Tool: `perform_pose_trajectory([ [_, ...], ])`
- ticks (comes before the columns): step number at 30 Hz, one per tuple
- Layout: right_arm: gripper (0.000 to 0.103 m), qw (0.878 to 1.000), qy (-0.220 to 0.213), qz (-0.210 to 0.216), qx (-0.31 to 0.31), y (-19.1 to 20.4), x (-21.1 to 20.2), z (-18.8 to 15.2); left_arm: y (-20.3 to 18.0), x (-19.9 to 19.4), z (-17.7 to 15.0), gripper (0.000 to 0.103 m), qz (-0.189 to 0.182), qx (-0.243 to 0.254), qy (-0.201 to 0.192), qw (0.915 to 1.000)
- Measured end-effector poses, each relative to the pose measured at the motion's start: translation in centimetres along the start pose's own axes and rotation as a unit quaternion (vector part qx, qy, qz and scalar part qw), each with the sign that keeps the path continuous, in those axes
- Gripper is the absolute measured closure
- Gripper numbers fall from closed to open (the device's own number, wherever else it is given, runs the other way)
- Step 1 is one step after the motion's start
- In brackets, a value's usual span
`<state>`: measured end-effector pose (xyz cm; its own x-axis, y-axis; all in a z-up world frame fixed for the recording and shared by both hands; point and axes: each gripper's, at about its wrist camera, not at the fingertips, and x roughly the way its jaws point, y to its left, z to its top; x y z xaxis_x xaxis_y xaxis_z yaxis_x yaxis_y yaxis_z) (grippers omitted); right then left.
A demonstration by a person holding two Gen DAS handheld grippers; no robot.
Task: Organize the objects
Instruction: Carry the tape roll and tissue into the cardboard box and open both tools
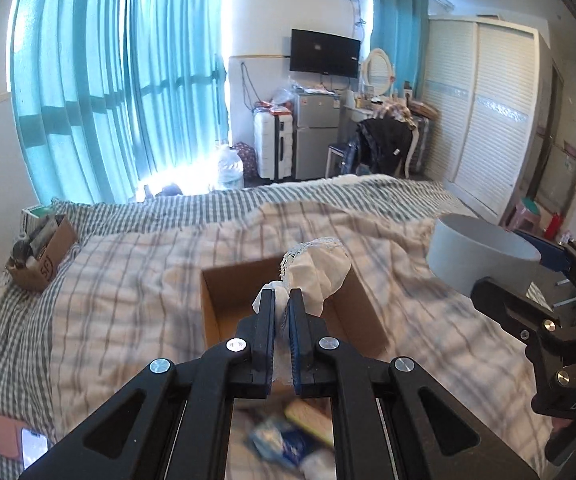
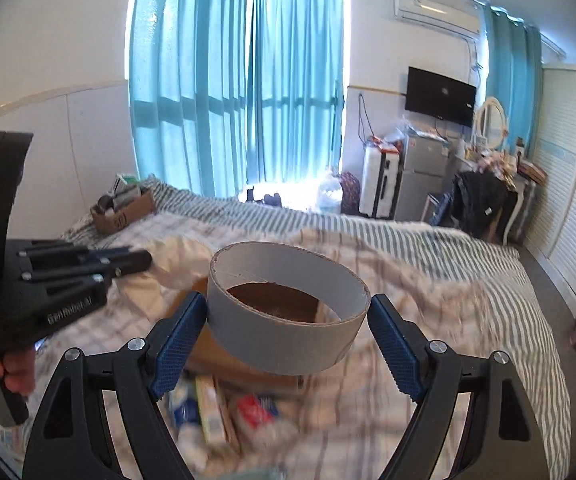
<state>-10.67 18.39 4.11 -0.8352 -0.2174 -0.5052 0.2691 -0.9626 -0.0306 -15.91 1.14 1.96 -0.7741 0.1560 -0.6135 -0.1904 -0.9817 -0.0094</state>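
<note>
Left tongs pinch a crumpled white lace-edged cloth above the open brown cardboard box on the bed; right tongs span a grey cardboard ring — its smooth wall could slip free, while loose cloth might snag the rim.

Right claw: we grip the grey tape ring (held above the bed).
Left claw: at our left.
</note>
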Motion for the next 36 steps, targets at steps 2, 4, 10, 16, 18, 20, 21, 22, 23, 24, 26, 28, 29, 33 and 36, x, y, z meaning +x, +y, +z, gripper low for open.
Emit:
perform_pose_trajectory([
  [2,0.02,1.0,0.004,0.003,-0.002,0.2,2.5,1.7,0.7,1.9,1.0,0.097,0.013,0.006,0.006,0.9999],
  [4,0.02,1.0,0.016,0.009,-0.009,0.3,5.2,2.7,1.2,3.9,1.5,0.097,0.016,0.018,0.02,0.9995],
  [10,0.02,0.998,0.052,0.0,-0.029,0.1,14.1,4.0,3.5,10.6,1.1,0.097,0.011,0.011,0.055,0.9983],
  [16,0.02,0.995,0.086,-0.015,-0.048,0.2,21.2,1.1,5.1,16.1,-1.2,0.096,0.002,0.001,0.08,0.9968],
  [18,0.02,0.995,0.086,-0.013,-0.047,0.2,22.5,0.2,5.2,17.0,-1.7,0.096,0.0,0.006,0.084,0.9964],
  [20,0.014,0.996,0.082,0.005,-0.032,-0.5,22.9,-0.2,5.2,17.4,-1.8,0.09,-0.007,0.006,0.088,0.9961],
  [21,0.007,0.996,0.08,0.006,-0.025,-1.0,22.8,-0.4,5.0,17.3,-1.8,0.085,-0.009,0.006,0.09,0.9959],
  [22,0.004,0.997,0.077,0.004,-0.019,-1.3,22.6,-0.3,4.9,17.2,-1.8,0.072,-0.014,0.006,0.093,0.9956],
  [23,0.004,0.997,0.071,0.002,-0.015,-1.7,22.2,-0.1,4.7,16.8,-1.7,0.058,-0.017,0.009,0.092,0.9956],
  [24,0.004,0.998,0.066,0.0,-0.012,-2.0,21.8,0.2,4.4,16.4,-1.6,0.049,-0.015,0.012,0.087,0.996],
  [26,0.004,0.998,0.062,-0.007,-0.002,-2.7,20.4,0.7,4.0,14.9,-1.4,0.028,-0.002,0.017,0.073,0.9972],
  [28,0.004,0.998,0.061,-0.013,0.005,-3.4,18.8,1.1,3.6,13.3,-1.3,0.026,0.004,0.019,0.066,0.9976],
  [29,0.004,0.998,0.059,-0.015,0.007,-3.8,17.5,1.3,3.4,12.1,-1.3,0.026,0.006,0.018,0.063,0.9978],
  [33,0.004,0.999,0.04,-0.033,0.009,-4.4,11.8,1.8,3.0,7.8,-1.1,0.017,0.008,0.004,0.047,0.9988],
  [36,0.004,0.999,0.024,-0.041,0.009,-4.4,6.8,2.2,2.6,4.0,-1.2,0.012,0.008,-0.01,0.031,0.9994],
])
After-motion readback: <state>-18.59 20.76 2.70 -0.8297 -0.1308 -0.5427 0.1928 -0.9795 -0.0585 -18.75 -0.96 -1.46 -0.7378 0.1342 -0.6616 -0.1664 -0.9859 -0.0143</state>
